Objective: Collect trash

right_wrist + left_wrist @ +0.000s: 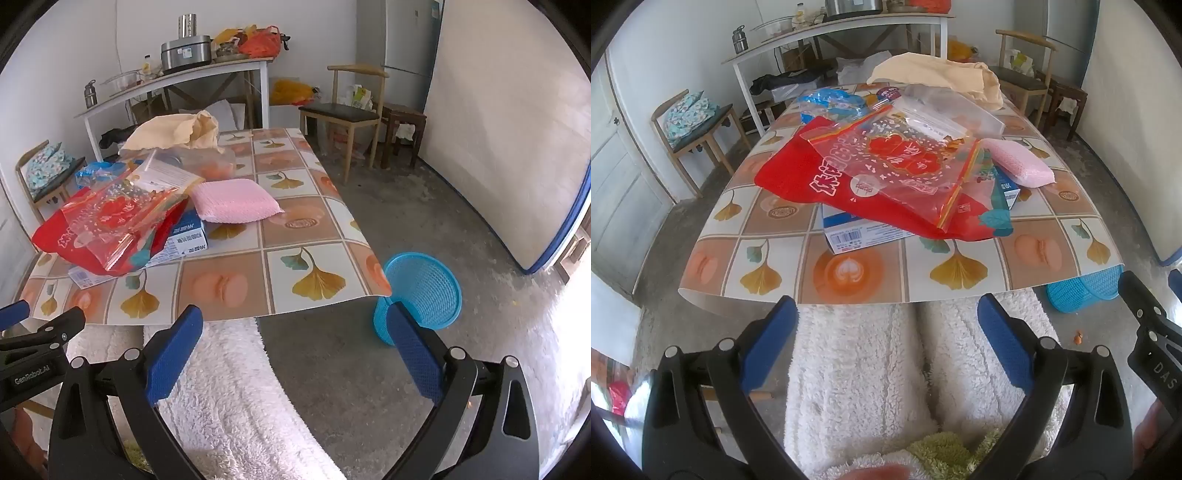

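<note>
A heap of trash lies on the table with the patterned cloth: a red plastic bag, a clear zip bag with red print, a blue-and-white box, a pink pad and a blue wrapper. A blue mesh basket stands on the floor by the table's near right corner. My left gripper is open below the table's near edge, over a person's white fleece-clad legs. My right gripper is open with nothing between its fingers, left of the basket.
A cream cloth bag lies at the table's far end. Wooden chairs stand left and right of the table. A white side table with a cooker and bottles lines the back wall. A board leans at the right.
</note>
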Demonstrator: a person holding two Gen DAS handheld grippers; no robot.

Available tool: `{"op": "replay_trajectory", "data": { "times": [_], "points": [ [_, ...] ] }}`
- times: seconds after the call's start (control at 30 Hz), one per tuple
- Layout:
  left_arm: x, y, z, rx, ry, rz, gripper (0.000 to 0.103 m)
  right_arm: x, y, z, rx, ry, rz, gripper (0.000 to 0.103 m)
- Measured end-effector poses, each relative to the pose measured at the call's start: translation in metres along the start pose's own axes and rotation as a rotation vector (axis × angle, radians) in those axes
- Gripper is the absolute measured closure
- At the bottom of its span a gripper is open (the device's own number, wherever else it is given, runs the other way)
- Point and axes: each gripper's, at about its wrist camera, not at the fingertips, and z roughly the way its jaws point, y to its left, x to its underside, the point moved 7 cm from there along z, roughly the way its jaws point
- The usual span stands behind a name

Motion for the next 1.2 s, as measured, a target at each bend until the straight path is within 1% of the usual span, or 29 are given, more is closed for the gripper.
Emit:
{"op": "replay_trajectory", "data": {
  "times": [1.2],
  "points": [
    [-0.0036,0.0061,0.0003,0.006,-0.001,-0.012,0.009,-0.0078,0.0085,-0.0050,-0.003,-0.027,-0.021,0.006]
  ]
}}
